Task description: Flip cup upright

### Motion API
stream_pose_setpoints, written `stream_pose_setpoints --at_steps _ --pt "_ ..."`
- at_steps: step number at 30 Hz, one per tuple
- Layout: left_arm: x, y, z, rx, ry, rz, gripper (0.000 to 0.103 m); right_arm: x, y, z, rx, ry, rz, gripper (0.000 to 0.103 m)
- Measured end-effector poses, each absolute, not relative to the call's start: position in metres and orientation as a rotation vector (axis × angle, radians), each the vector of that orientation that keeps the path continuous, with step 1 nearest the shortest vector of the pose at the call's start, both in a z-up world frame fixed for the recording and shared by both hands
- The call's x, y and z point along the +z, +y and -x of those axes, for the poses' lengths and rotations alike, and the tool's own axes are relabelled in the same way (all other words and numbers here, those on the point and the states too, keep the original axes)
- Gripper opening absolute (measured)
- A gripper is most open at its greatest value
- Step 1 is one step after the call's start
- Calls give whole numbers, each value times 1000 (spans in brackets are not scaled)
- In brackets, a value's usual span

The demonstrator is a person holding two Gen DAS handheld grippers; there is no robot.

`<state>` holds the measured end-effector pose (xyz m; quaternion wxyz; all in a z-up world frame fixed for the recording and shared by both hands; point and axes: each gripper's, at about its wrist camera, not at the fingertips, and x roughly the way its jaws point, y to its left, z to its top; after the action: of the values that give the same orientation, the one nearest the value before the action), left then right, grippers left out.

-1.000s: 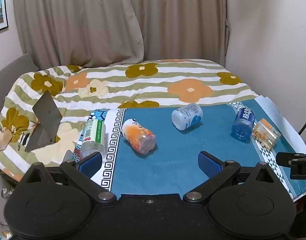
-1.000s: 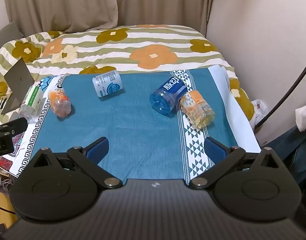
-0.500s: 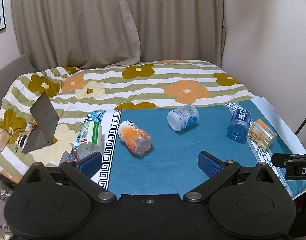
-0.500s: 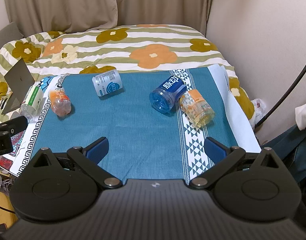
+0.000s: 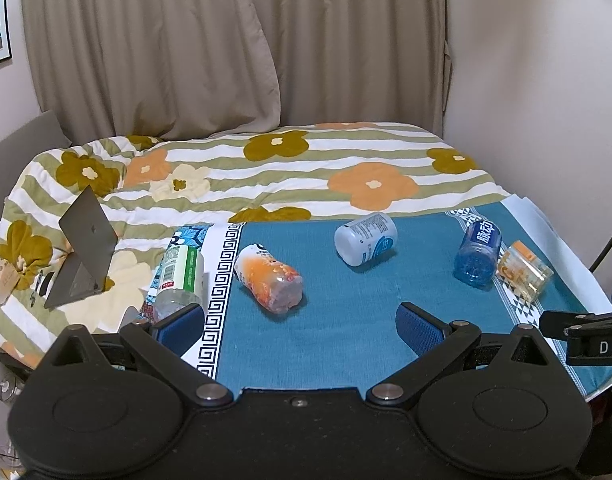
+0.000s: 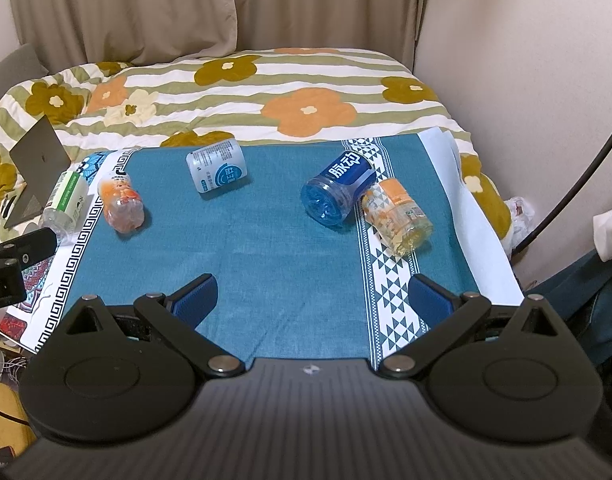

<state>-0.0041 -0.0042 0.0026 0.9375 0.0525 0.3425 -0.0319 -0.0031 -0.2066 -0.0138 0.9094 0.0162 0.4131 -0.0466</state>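
Teal cloth being spread over a floral bed, five cut bottle cups being left lying sideways, left claw and right claw both being held wide, nothing gripped.

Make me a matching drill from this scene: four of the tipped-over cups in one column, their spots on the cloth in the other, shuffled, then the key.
Things
1. blue cup
2. white cup
3. green-label cup
4. clear orange-lid cup

Places
A. on the triangle-patterned band, at the right
B. far middle of the teal cloth, alone
C. on the left border, beside the orange-print cup
D. right of centre, touching the cup on the triangle band

Pairs: 1-D, 2-B, 3-C, 4-A
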Motion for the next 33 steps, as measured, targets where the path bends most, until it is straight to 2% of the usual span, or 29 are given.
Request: stream_pose_setpoints --at_steps 33 --pt "4 0 3 -83 698 -93 103 -11 -205 1 -95 854 -36 103"
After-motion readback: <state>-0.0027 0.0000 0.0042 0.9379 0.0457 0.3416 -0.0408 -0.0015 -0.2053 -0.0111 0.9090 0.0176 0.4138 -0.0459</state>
